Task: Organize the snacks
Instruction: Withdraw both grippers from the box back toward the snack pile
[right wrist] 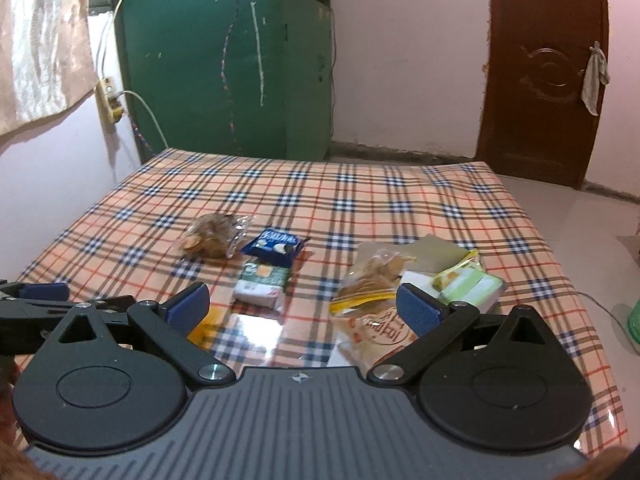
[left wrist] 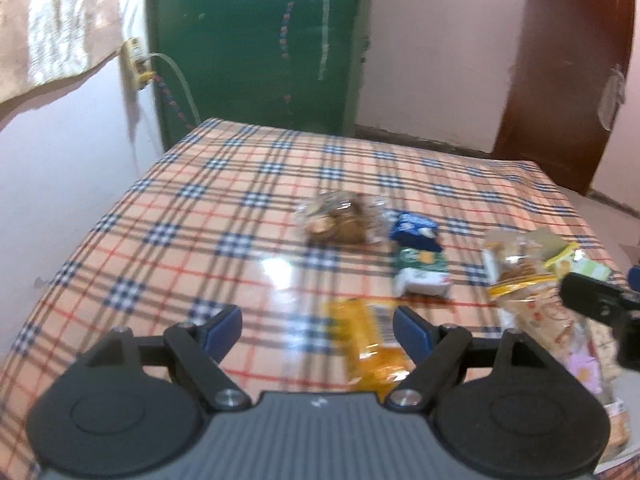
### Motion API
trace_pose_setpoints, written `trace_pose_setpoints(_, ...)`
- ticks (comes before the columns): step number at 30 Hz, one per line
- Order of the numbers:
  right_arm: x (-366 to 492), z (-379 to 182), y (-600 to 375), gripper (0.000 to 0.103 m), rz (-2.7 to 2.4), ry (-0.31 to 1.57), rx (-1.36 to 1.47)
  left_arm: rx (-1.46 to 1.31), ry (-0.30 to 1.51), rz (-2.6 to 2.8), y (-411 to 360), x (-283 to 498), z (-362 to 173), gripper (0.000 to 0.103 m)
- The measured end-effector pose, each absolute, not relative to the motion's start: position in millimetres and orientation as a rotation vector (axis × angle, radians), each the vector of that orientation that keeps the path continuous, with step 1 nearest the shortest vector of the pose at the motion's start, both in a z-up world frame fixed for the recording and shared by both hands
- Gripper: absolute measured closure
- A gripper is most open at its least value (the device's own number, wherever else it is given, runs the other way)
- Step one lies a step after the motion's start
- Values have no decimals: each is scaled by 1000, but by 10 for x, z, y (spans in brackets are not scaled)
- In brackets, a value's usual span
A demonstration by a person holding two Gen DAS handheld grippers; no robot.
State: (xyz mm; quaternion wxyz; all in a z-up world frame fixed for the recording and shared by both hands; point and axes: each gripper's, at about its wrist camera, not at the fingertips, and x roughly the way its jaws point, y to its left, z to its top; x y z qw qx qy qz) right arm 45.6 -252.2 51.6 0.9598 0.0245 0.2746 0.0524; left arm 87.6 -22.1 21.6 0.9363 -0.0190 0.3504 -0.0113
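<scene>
Spread across a plaid-covered table [right wrist: 360,184], from left: a clear bag of brown biscuits [right wrist: 212,236], a blue packet [right wrist: 276,247] touching a green-and-white packet [right wrist: 262,284] just nearer, then a heap of clear cookie bags [right wrist: 372,280] beside a pale green pack [right wrist: 472,284] at right. Closest of all, an orange wrapper [left wrist: 370,344], lying flat just ahead of the left gripper [left wrist: 318,330], a little right of centre, long axis running roughly away from the camera and so along the fingers rather than across them. Left gripper wide open and empty, hovering low, nearer to the wrapper than its partner. Right gripper [right wrist: 304,308] likewise spread wide, gripping nothing, aimed at the heap of bags, one printed bag [right wrist: 372,332] directly before its right finger. No box, bowl or tray visible anywhere; every snack loose on the cloth, sorting seemingly barely begun.
</scene>
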Motion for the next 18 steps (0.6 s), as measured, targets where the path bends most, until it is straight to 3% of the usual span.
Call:
trace_pose_setpoints(8, 504, 339, -2504, 0, 122, 588, 63, -77, 775, 32, 128, 920, -49, 19)
trace_pose_setpoints(18, 537, 268, -2634, 0, 106, 598, 89, -26, 784, -97, -330, 1103, -200, 13)
